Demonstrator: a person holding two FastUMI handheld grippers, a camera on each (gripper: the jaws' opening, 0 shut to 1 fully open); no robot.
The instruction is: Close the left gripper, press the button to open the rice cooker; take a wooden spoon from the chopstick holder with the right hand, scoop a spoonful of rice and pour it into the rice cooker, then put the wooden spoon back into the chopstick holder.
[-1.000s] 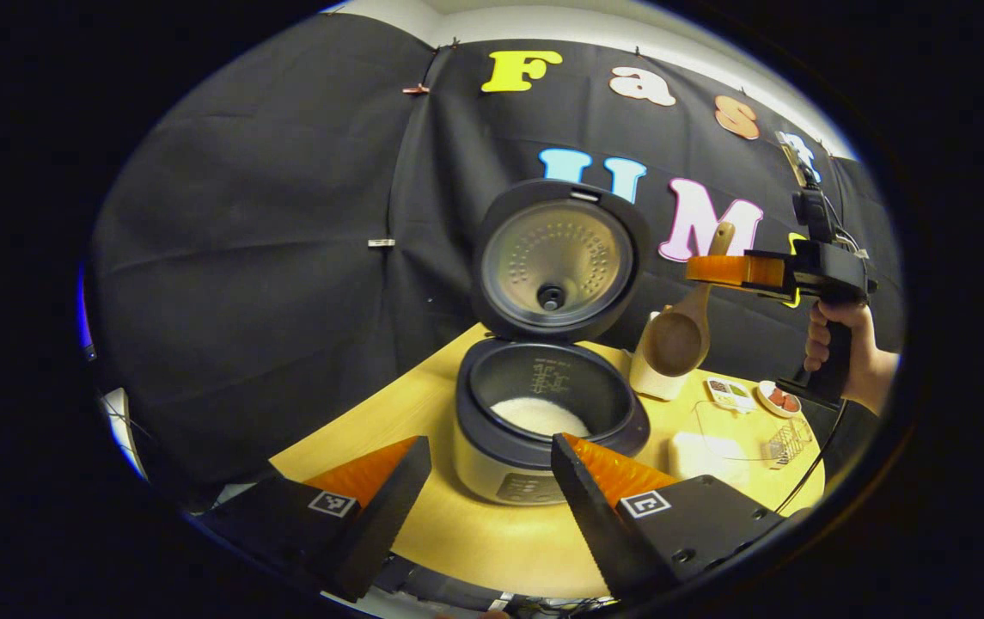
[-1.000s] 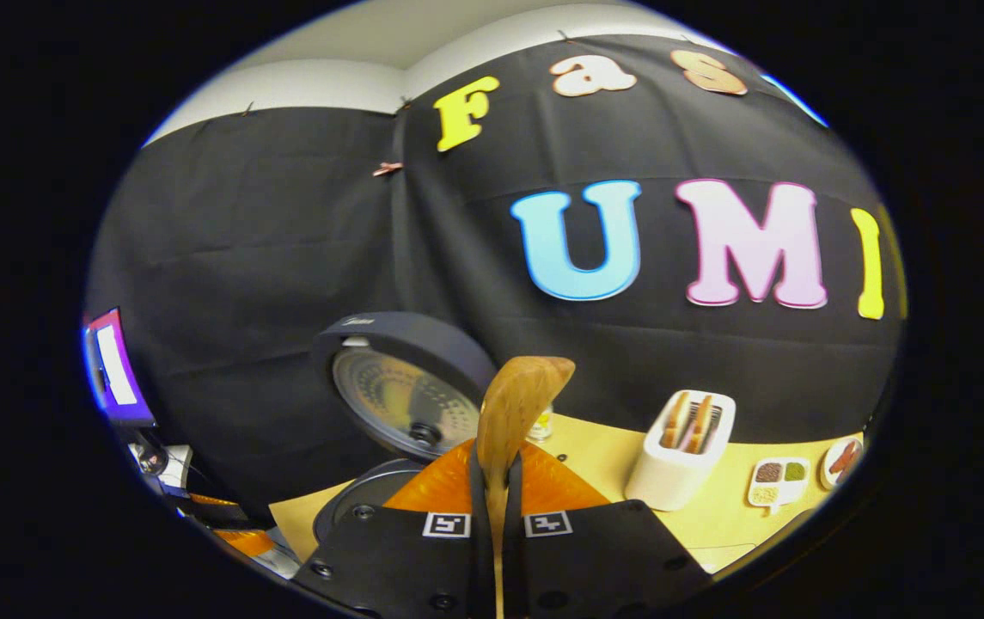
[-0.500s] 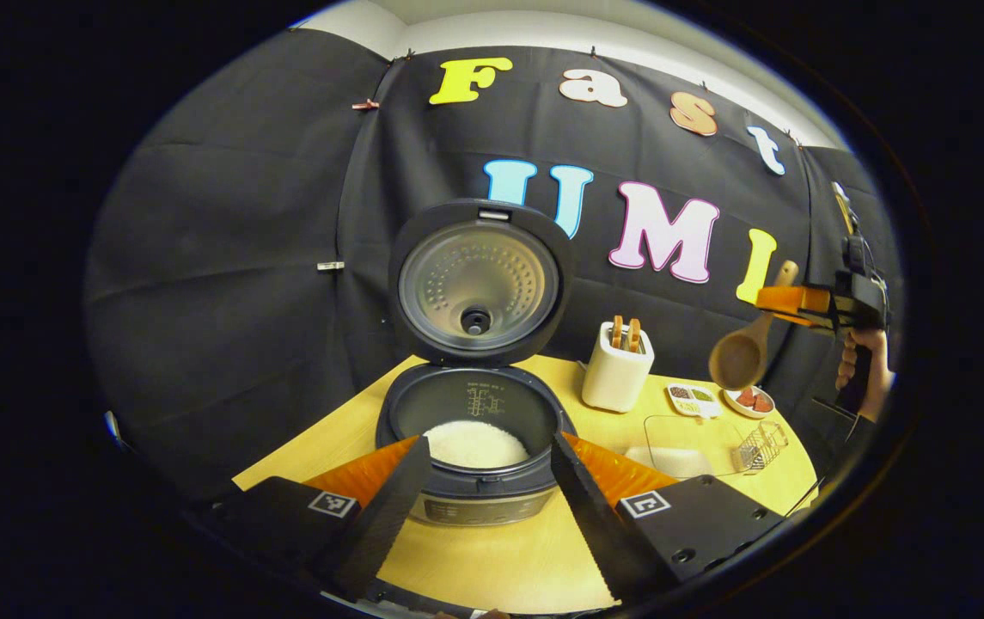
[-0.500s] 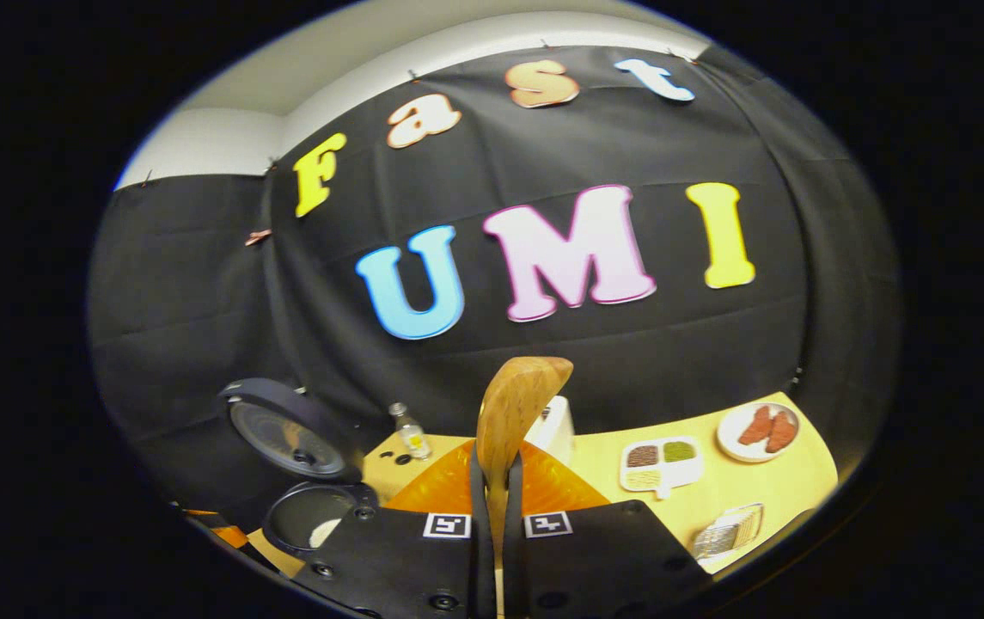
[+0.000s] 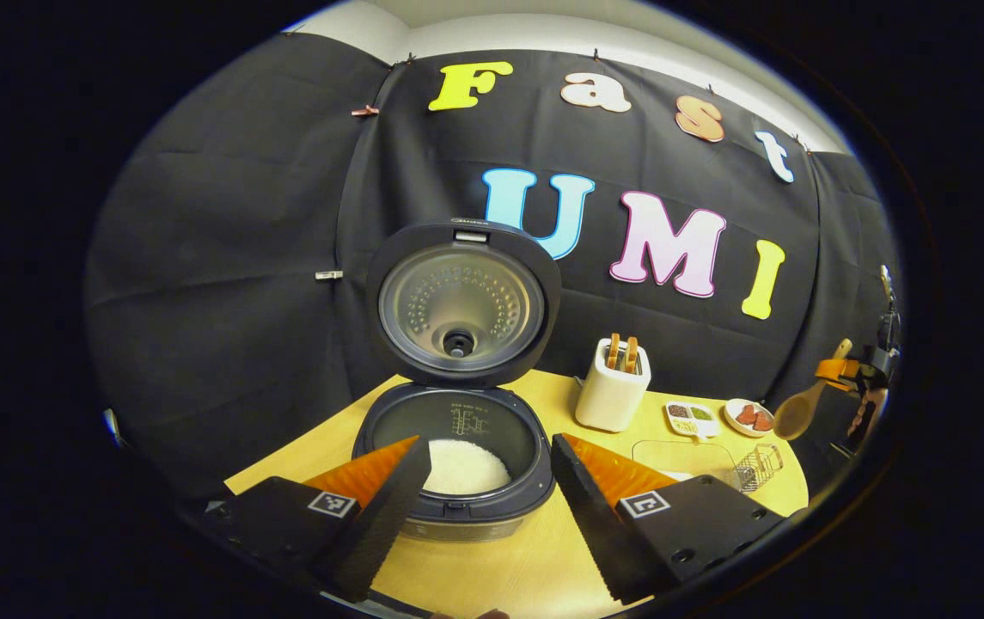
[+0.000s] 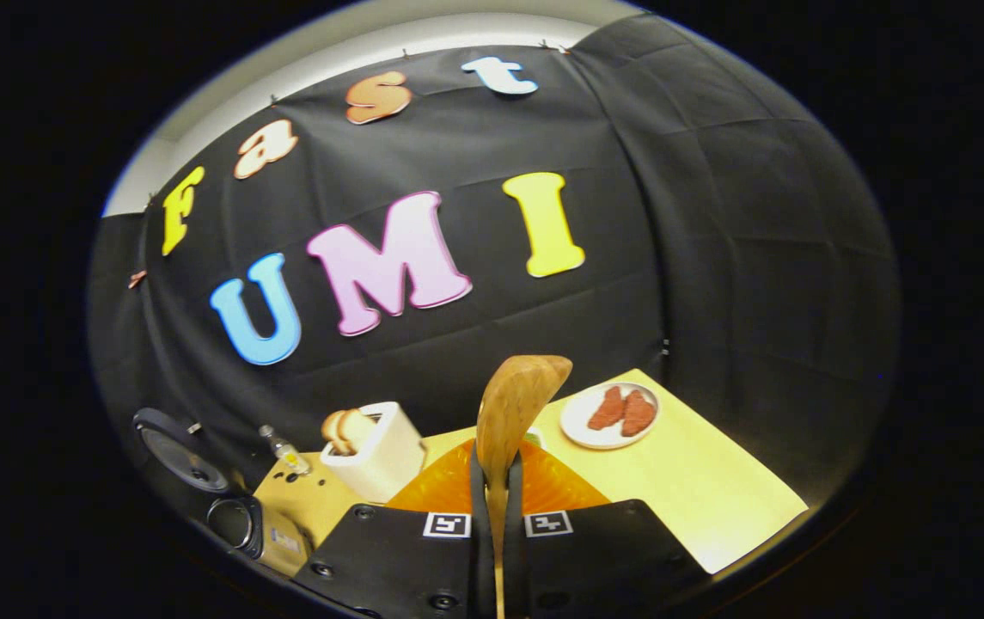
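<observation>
The rice cooker (image 5: 457, 499) stands open with its lid (image 5: 457, 301) upright and white rice (image 5: 466, 464) in the pot. My left gripper (image 5: 489, 447) is open just in front of the pot, holding nothing. Far to the right, my right gripper (image 5: 852, 370) holds the wooden spoon (image 5: 797, 414) above the table's right end, bowl hanging down. In the right gripper view, my right gripper (image 6: 492, 468) is shut on the handle of the wooden spoon (image 6: 517, 400), whose bowl sticks up ahead. The rice cooker (image 6: 234, 520) lies low at the left there.
A white toaster-like box (image 5: 612, 391) with brown slices stands right of the cooker. Beyond it are a small divided dish (image 5: 687, 415), a plate of red pieces (image 6: 610, 414), a clear box (image 5: 681, 456) and a wire basket (image 5: 758, 464). A small bottle (image 6: 281, 447) stands on the yellow table (image 6: 698, 490).
My right gripper has swung the spoon away from the cooker to the table's far right end. The left gripper has drawn back a little and stays open.
</observation>
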